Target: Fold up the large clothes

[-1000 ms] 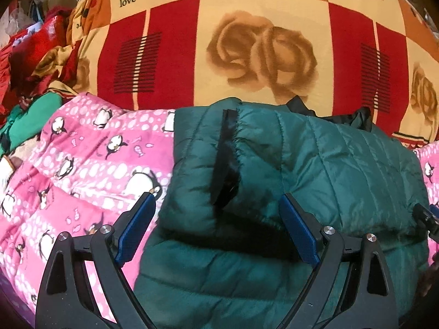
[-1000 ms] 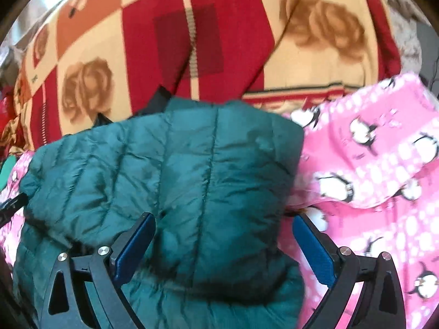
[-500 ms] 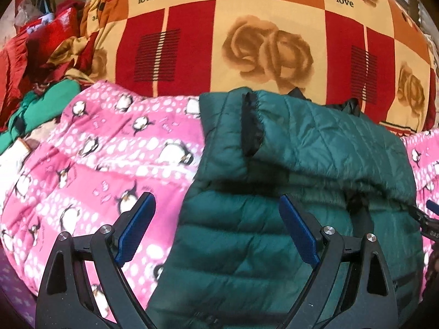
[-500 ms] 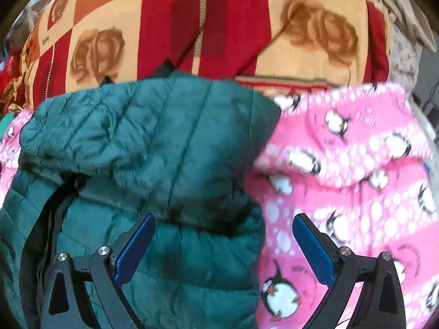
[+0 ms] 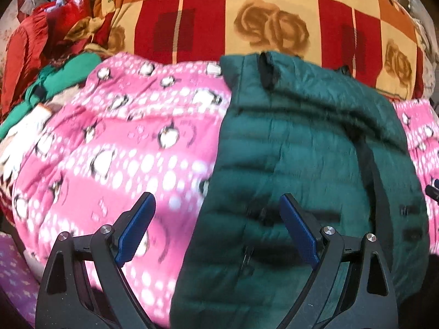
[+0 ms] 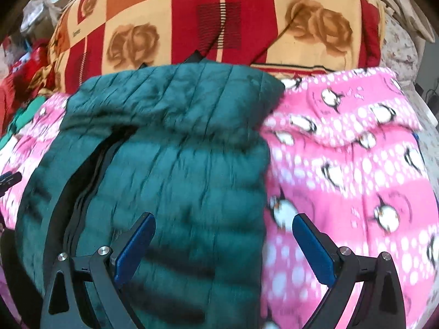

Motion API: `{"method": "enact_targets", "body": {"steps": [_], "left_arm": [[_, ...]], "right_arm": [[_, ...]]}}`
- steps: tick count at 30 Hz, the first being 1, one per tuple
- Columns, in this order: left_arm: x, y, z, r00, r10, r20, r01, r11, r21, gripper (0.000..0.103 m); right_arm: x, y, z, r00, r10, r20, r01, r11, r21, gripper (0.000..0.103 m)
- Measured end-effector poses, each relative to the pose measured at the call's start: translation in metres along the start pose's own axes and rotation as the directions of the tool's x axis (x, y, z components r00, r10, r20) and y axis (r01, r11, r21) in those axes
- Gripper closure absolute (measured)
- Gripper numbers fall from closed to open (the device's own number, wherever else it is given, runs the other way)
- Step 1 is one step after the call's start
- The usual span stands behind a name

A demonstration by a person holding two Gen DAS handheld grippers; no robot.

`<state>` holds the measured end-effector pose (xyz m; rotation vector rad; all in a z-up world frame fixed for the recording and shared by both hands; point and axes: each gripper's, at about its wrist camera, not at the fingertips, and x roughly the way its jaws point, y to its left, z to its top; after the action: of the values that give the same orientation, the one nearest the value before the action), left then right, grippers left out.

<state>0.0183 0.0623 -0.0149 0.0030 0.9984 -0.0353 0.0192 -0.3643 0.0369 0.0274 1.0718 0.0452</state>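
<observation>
Ahead of both claws, motion blur smears the quilted green jacket [image 5: 301, 150] and the pink penguin blanket [image 5: 123, 150]. The jacket's near hem is cut off by the bottom edge behind the left claw [image 5: 216, 224]. The other claw shows only as a dark tip at each view's side edge. The heaped clothes [image 5: 41, 54] far left of the left claw are too jumbled to tell apart.

Left wrist view: looks forward and down past the left tool [image 5: 216, 230], close over the green jacket [image 5: 301, 164], which fills the lower right of the frame.
Right wrist view: looks the same way past the right tool [image 6: 223, 242], equally close, jacket [image 6: 178, 178] at lower left.
Shared: jacket, pink penguin blanket [image 5: 123, 150] [image 6: 356, 164], checked rose blanket [image 5: 269, 22] [image 6: 219, 13] along the top.
</observation>
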Motion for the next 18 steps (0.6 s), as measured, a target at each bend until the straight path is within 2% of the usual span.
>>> {"method": "enact_targets", "body": {"steps": [5, 10, 18], "left_arm": [[-0.008, 0.005, -0.030, 0.998, -0.035, -0.043, 0.036, 0.999, 0.009, 0.011], [-0.009, 0.015, -0.053, 0.992, -0.084, -0.090, 0.082, 0.996, -0.028, 0.011], [-0.005, 0.033, -0.077, 0.989, -0.073, -0.132, 0.065, 0.996, -0.067, 0.011]], "right_arm": [[-0.015, 0.000, -0.043, 0.999, 0.011, -0.051, -0.010, 1.000, 0.013, 0.003], [-0.023, -0.002, -0.084, 0.992, 0.023, -0.121, -0.022, 1.000, 0.015, 0.003], [-0.022, -0.008, -0.109, 0.983, 0.049, -0.176, -0.046, 0.999, 0.021, 0.003]]}}
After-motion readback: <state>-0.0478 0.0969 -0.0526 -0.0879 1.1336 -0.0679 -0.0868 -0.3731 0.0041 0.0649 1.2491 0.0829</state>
